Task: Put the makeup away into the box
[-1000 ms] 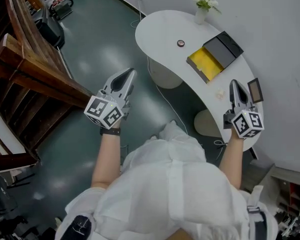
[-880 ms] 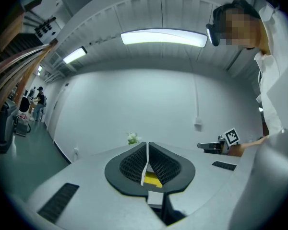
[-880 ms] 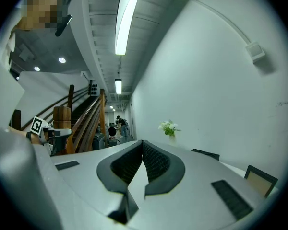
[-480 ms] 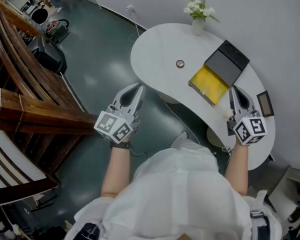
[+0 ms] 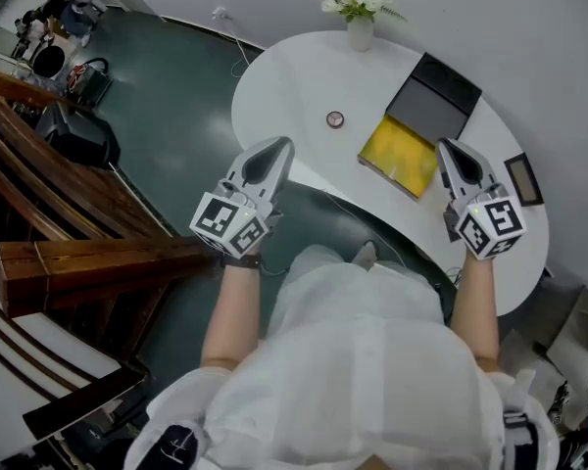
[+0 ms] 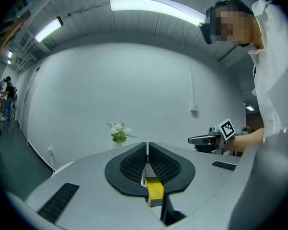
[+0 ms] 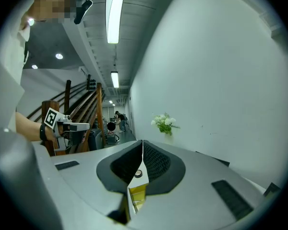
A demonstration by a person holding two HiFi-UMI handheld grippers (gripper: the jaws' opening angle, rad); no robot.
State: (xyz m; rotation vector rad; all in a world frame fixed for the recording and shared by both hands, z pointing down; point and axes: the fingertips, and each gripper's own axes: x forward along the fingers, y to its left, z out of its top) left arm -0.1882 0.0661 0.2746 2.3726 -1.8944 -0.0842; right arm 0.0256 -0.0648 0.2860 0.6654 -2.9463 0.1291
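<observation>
The left gripper [image 5: 272, 152] and right gripper [image 5: 450, 156] are both clenched on nothing. The left one is at the near edge of the white table [image 5: 294, 76], the right one just beside the open box [image 5: 400, 155] with its yellow inside. A small round makeup piece [image 5: 335, 119] lies on the table, apart from the box.

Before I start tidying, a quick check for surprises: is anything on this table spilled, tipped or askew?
Nothing spilled or tipped. The box lies open, the vase stands upright; a small round case and a flat dark case lie loose outside it.
</observation>
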